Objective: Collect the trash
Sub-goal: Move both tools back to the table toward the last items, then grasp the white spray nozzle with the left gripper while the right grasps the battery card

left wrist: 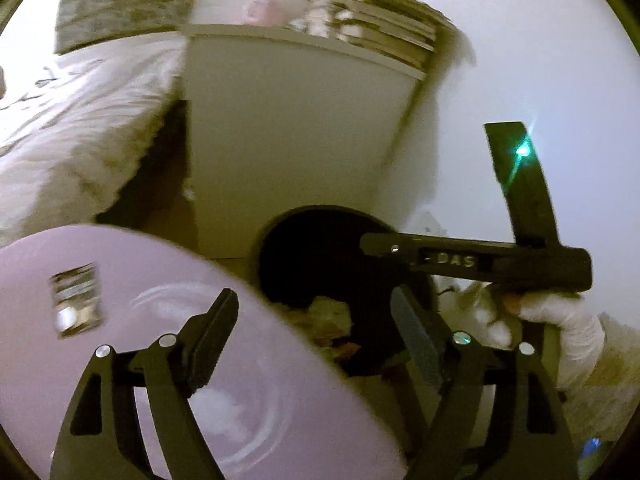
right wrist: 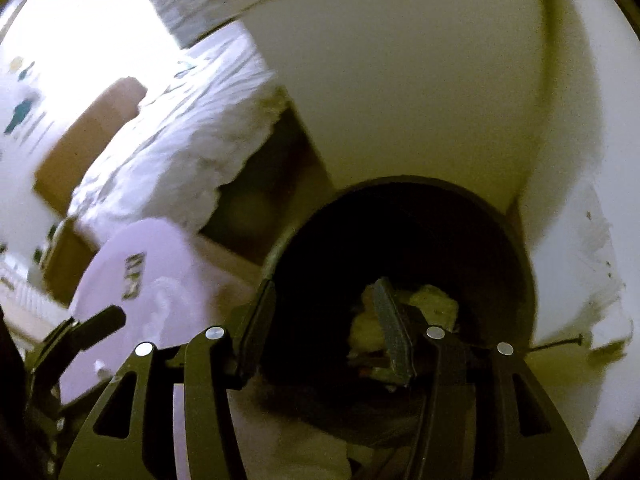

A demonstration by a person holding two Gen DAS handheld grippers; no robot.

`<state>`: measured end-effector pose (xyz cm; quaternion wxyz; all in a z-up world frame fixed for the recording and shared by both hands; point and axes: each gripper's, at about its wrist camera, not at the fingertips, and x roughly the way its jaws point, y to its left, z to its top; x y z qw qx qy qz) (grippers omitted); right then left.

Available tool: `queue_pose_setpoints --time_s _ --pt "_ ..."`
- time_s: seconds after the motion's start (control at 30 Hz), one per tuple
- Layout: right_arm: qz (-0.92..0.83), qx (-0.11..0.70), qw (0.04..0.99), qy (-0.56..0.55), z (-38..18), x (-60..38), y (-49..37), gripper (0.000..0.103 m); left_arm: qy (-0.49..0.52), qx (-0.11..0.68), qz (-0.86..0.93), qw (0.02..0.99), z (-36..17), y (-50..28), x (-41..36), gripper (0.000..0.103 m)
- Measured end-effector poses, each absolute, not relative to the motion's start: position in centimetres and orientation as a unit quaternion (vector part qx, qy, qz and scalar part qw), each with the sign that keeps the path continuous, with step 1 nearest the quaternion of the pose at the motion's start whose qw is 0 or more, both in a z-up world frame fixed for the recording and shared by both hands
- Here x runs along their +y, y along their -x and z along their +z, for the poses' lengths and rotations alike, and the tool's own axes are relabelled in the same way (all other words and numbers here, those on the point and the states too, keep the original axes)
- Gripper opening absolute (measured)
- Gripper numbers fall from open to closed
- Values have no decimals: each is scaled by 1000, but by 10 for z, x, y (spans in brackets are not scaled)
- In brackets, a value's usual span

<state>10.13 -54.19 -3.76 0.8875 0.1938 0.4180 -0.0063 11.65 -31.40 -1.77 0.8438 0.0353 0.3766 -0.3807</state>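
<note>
Both pairs of fingers stand apart with nothing gripped: the left gripper (left wrist: 312, 322) over a lilac lid (left wrist: 168, 344), the right gripper (right wrist: 324, 320) above the dark bin (right wrist: 404, 216). Crumpled trash (right wrist: 434, 300) lies inside the bin, beyond the right fingertips, untouched.

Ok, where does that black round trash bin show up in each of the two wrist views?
Left wrist view: the black trash bin sits at centre, slightly low, partly behind the lilac lid.
Right wrist view: the bin fills the lower centre, crumpled trash visible inside.
Shared landmark: the white cabinet directly behind the bin.
</note>
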Motion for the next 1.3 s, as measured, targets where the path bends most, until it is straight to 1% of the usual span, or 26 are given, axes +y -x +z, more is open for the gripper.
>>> queue_pose_setpoints --time_s 0.07,0.17,0.23,0.3,0.4,0.57,0.63,0.67,0.73,0.8,0.87,0.93,0.97,1.0,1.03,1.1,1.13,1.17,1.27,1.3 --pt "18 419 891 -175 -31 -519 -105 52 -35 372 -357 856 -18 -113 -291 79" --pt "53 418 895 -146 -21 -484 -109 52 -35 371 -318 872 -20 -110 -256 85" --pt "77 420 896 -127 -16 -462 -111 52 -33 374 -288 881 -25 -108 -230 86" --pt "100 419 896 -109 -11 -440 -113 60 -32 382 -263 885 -30 -104 -206 87" --pt "127 422 893 -87 -8 -415 -117 60 -20 400 -239 885 -42 -103 -174 87" --pt "164 436 883 -66 -12 -378 -135 60 -12 429 -224 875 -61 -112 -146 86" --pt "173 442 878 -61 -15 -365 -146 65 -13 439 -224 870 -68 -116 -142 86" --pt "175 443 877 -58 -17 -359 -152 67 -12 441 -225 868 -70 -117 -141 84" --pt "176 447 875 -55 -22 -346 -165 67 -16 448 -229 864 -76 -119 -139 79" --pt "173 453 873 -54 -28 -335 -179 71 -24 452 -232 861 -81 -121 -139 70" --pt "168 458 871 -54 -35 -324 -195 72 -34 443 -232 865 -81 -119 -139 66" --pt "156 465 871 -41 -41 -312 -210 74 -42 437 -230 868 -81 -118 -138 60" --pt "151 467 871 -36 -44 -309 -216 76 -44 434 -228 870 -81 -118 -137 54" --pt "141 472 870 -26 -48 -301 -224 76 -46 430 -228 873 -81 -117 -137 50" --pt "136 475 869 -21 -51 -296 -230 76 -44 427 -228 874 -82 -117 -136 49" --pt "128 479 868 -11 -57 -285 -240 76 -37 423 -229 876 -82 -117 -133 42" --pt "124 478 870 -1 -59 -278 -243 77 -31 423 -229 876 -82 -117 -132 39" --pt "123 474 872 12 -61 -271 -244 81 -25 424 -231 875 -82 -118 -130 39" --pt "101 470 874 75 -69 -248 -248 81 -16 424 -235 874 -81 -119 -127 39" --pt "101 463 877 83 -69 -245 -249 78 -13 424 -236 874 -81 -119 -125 39"
